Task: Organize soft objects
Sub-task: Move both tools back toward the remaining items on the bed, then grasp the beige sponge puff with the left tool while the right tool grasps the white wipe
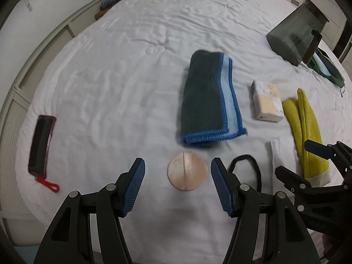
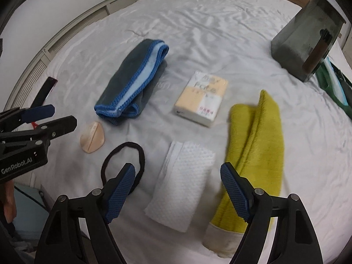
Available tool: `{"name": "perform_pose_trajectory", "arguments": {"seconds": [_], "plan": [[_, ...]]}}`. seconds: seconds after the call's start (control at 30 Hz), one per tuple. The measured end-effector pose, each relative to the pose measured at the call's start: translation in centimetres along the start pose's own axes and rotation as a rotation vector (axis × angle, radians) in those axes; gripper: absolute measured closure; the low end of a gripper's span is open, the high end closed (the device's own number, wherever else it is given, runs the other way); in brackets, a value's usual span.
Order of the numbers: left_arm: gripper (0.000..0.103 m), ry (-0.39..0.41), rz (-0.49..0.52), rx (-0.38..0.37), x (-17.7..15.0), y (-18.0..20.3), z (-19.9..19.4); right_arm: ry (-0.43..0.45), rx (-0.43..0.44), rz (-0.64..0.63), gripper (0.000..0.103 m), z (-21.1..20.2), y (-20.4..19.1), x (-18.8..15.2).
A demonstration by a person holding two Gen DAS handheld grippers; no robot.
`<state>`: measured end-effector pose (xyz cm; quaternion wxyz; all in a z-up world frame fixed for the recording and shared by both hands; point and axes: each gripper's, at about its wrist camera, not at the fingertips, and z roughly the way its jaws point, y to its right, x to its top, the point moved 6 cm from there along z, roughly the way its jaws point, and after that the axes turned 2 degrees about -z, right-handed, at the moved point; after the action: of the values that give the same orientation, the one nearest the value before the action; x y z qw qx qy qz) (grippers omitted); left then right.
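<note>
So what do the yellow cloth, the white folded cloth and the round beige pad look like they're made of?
Yellow cloth: fuzzy, matte fleece or terry, with a napped surface. White folded cloth: thin, with a dotted embossed texture, perhaps a disposable towel. Beige pad: smooth and foam-like, with a centre seam; uncertain.

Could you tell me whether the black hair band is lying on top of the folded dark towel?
No, the black hair band lies flat on the bedsheet, apart from the dark towel.

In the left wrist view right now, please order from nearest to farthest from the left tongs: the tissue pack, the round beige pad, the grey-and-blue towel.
1. Round beige pad: just ahead of the open left tongs, in line with their gap.
2. Grey-and-blue towel: folded, directly beyond the pad.
3. Tissue pack: farther off to the right, near the yellow-green towel.
</note>
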<state>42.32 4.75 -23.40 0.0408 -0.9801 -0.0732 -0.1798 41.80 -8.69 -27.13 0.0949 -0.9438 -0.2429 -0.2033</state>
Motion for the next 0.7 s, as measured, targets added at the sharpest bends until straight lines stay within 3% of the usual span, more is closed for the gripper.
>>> {"name": "perform_pose_trajectory", "arguments": {"seconds": [0.47, 0.7], "plan": [[0.047, -0.055, 0.039, -0.046, -1.5, 0.7, 3.9, -0.035, -0.016, 0.030, 0.030, 4.0, 0.2, -1.3], [0.047, -0.073, 0.054, -0.029, -2.1, 1.2, 5.4, -0.029, -0.016, 0.031, 0.033, 4.7, 0.4, -1.5]]}}
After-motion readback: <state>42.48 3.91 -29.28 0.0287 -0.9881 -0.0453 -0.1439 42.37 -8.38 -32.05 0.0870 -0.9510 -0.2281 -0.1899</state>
